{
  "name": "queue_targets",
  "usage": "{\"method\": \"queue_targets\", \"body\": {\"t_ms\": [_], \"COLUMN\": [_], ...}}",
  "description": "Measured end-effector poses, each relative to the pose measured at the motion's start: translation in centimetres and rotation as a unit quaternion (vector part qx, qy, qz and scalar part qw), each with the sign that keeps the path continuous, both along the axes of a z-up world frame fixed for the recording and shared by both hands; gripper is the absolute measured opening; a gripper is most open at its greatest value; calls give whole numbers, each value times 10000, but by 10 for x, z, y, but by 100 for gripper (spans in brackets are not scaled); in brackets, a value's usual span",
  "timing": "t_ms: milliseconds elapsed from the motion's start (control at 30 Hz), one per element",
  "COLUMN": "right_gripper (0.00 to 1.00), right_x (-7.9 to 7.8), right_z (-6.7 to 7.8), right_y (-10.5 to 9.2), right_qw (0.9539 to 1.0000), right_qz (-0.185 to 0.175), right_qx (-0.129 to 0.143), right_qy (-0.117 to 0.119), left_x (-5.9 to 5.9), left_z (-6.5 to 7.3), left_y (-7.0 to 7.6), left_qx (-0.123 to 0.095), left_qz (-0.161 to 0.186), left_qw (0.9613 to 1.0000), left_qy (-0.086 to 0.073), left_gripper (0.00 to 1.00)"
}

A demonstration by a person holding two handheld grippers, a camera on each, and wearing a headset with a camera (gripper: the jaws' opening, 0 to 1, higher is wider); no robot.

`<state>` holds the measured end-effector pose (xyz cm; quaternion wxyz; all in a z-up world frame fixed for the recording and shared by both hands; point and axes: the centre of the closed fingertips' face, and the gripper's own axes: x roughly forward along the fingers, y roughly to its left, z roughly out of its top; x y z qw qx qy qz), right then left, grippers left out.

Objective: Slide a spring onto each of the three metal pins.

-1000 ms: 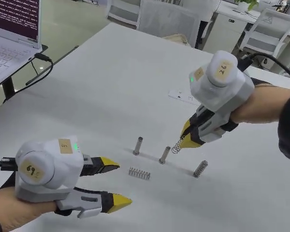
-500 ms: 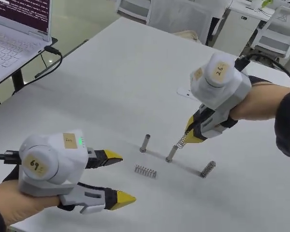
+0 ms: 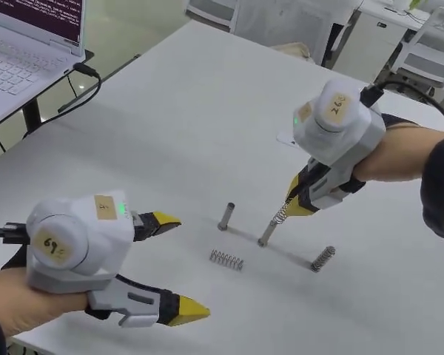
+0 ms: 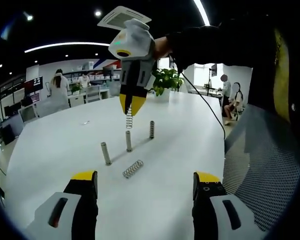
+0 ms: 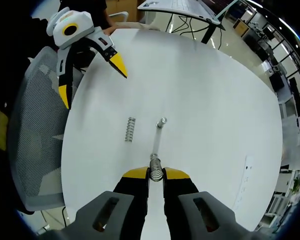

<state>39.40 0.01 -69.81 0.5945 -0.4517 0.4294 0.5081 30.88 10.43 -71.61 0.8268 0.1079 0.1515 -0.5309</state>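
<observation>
Jaws of the left gripper stand wide apart with nothing between them, low over the near edge of the bench. Ahead of these jaws, in the left gripper view, a bare pin stands upright, slightly to the left of their midline, and a loose spring lies flat on the bench just beside it, nearer the jaws and close to the midline. Beyond the loose spring stands a second pin, also upright. Directly above it the right gripper points downward, its jaws drawn narrow and pinching the upper end of a held spring that hangs out from their tips. The lower end of that spring sits right at the top of the second pin; I cannot tell whether it has gone over the pin. Right of the second pin, and out to the side of the right jaws, a third spring stands upright on the bench.
</observation>
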Motion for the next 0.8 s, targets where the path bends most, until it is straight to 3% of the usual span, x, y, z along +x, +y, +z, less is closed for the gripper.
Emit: {"method": "queue_targets", "body": {"t_ms": [67,200,800], "right_gripper": [8,8,8], "right_x": [1,1,3], "right_z": [-1,-4,-11], "right_y": [0,0,2], "right_qw": [10000,10000,9998], "right_qz": [8,12,58], "right_qx": [-18,-49,-128], "right_qy": [7,45,170], "left_x": [3,3,0], "left_z": [-1,1,-4], "left_y": [1,1,3], "left_qx": [57,32,13], "left_qz": [62,41,21], "left_qw": [9999,9999,10000], "left_qy": [-81,-122,11], "left_gripper": [81,83,81]}}
